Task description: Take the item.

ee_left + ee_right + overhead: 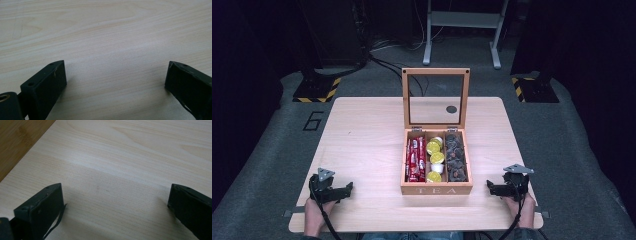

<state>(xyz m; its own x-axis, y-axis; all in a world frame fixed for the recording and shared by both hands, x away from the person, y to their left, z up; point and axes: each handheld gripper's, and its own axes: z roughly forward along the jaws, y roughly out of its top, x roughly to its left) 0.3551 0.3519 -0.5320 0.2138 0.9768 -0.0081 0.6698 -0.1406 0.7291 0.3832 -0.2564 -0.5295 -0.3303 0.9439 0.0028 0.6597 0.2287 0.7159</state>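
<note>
A wooden tea box (436, 189) marked TEA stands at the table's middle front, its glass lid (435, 99) raised upright. Its three compartments hold red packets (415, 159), yellow and white capsules (435, 158) and dark pieces (456, 158). My left gripper (347, 189) rests on the table at the front left, open, with bare wood between its jaws (115, 75). To the right of the box my right gripper (490, 186) lies open, nothing between its jaws (115, 197). The box's side (17, 142) shows at the upper left of the right gripper view.
The light wooden table (362, 130) stands on grey floor covering marked with a 6 (313, 120). Yellow-and-black striped stand feet (318, 90) sit behind it at left and right (532, 89). A grey metal frame (462, 30) stands at the back.
</note>
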